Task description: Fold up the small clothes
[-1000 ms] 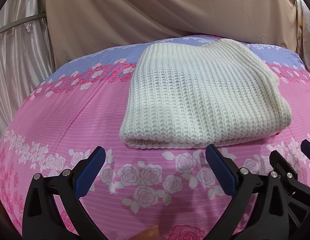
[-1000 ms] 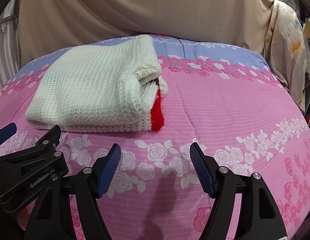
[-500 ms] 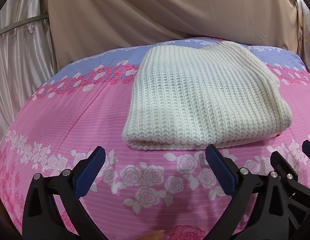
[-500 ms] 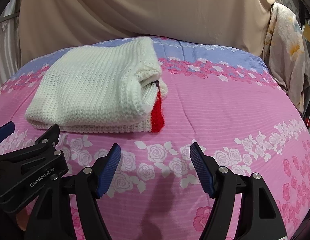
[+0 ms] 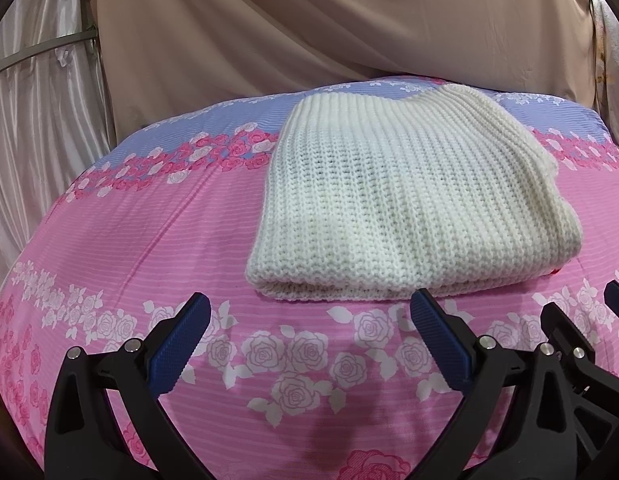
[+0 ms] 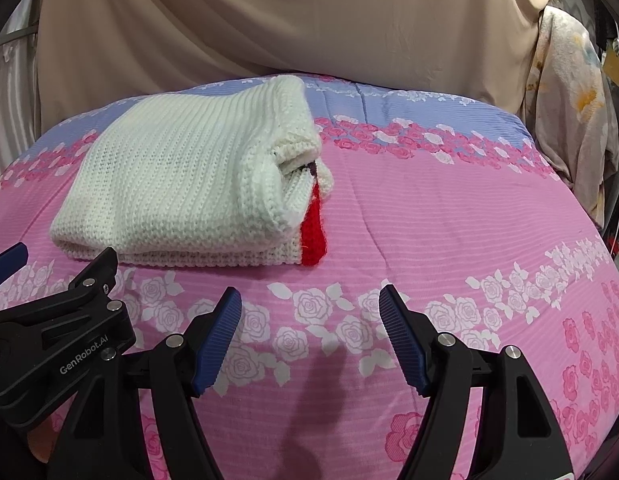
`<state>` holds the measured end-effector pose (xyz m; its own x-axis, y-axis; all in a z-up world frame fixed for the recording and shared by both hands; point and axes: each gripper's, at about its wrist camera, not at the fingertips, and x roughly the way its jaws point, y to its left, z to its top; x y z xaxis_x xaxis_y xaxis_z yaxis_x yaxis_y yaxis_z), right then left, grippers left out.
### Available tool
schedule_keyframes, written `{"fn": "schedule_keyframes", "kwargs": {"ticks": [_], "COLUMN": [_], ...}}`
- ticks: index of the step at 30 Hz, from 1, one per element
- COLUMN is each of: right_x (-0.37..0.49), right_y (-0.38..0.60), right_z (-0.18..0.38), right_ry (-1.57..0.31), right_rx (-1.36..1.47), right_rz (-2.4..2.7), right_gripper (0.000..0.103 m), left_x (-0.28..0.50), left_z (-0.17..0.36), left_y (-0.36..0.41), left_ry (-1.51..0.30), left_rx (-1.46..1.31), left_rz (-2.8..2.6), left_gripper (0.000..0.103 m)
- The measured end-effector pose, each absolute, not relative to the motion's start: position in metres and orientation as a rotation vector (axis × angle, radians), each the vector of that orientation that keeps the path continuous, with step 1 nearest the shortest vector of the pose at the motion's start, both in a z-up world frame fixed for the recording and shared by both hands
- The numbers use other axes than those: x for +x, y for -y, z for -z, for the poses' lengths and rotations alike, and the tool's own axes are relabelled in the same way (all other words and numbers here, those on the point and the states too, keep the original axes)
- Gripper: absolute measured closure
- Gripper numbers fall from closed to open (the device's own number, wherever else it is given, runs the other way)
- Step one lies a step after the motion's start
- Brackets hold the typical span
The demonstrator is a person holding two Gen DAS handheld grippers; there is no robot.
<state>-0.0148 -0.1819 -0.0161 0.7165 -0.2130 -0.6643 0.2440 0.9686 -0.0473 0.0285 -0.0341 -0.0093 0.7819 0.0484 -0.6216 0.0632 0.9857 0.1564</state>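
A cream knitted sweater point(image 5: 413, 204) lies folded into a thick rectangle on the pink floral bedspread point(image 5: 149, 240). In the right wrist view the sweater point(image 6: 189, 176) shows a red knit band point(image 6: 314, 236) at its right edge. My left gripper point(image 5: 309, 324) is open and empty, just in front of the sweater's near fold. My right gripper point(image 6: 309, 312) is open and empty, over the bedspread point(image 6: 429, 220) in front and to the right of the sweater. The left gripper also shows at the left edge of the right wrist view point(image 6: 61, 320).
A beige curtain point(image 5: 329, 20) hangs behind the bed. A shiny white drape point(image 5: 33, 120) stands at the left. A floral cloth point(image 6: 569, 112) hangs at the far right. The bedspread has a blue band point(image 6: 409, 108) along its far edge.
Both grippers have drawn back slightly from the sweater and stayed open. The sweater has not moved.
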Motion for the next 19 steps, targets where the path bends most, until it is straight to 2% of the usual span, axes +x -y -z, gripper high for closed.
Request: {"fn": "schedule_keyframes", "kwargs": {"ticks": [9, 19], "right_x": [-0.0158, -0.0157], "right_y": [0.1825, 0.1849], "right_z": [0.0166, 0.0168], "right_ry": [-0.725, -0.728], "right_rx": [0.044, 0.042], "right_rz": [0.252, 0.256], "right_gripper": [0.033, 0.033], "left_x": [0.0274, 0.0267], "left_z": [0.0092, 0.008], "left_y": [0.0336, 0.0356], "left_ry": [-0.667, -0.661], "left_rx": [0.175, 0.184], "left_rz": [0.0, 0.011], "left_gripper": [0.005, 0.01]}}
